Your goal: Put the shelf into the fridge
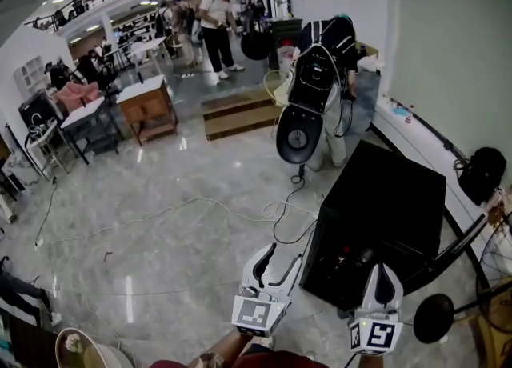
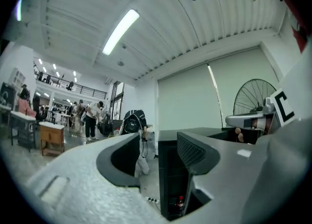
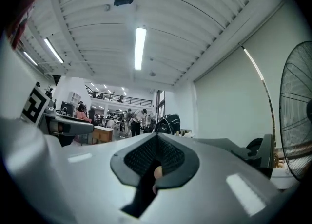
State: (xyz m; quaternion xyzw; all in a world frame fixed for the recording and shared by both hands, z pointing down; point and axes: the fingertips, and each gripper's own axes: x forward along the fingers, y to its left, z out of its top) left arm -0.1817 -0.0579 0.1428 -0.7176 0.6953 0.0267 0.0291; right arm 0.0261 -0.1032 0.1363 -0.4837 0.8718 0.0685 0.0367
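Observation:
The black fridge [image 1: 384, 222] stands low on the floor at the right of the head view. In the left gripper view its front [image 2: 170, 179] is open and dark, with a small red-capped bottle [image 2: 181, 202] inside at the bottom. No shelf shows plainly in any view. My left gripper [image 1: 282, 256] hovers just left of the fridge's front, open, with nothing between its fingers [image 2: 195, 152]. My right gripper [image 1: 384, 272] is held over the fridge's near corner, shut, with its pads [image 3: 156, 157] together and nothing between them.
A person [image 1: 332, 54] bends over behind the fridge, next to a black round device on a stand [image 1: 300, 134]. Cables [image 1: 280, 214] trail over the floor to the fridge. A fan [image 1: 436, 318] and a black bag [image 1: 484, 174] are at the right. A wooden desk [image 1: 148, 106] stands far back.

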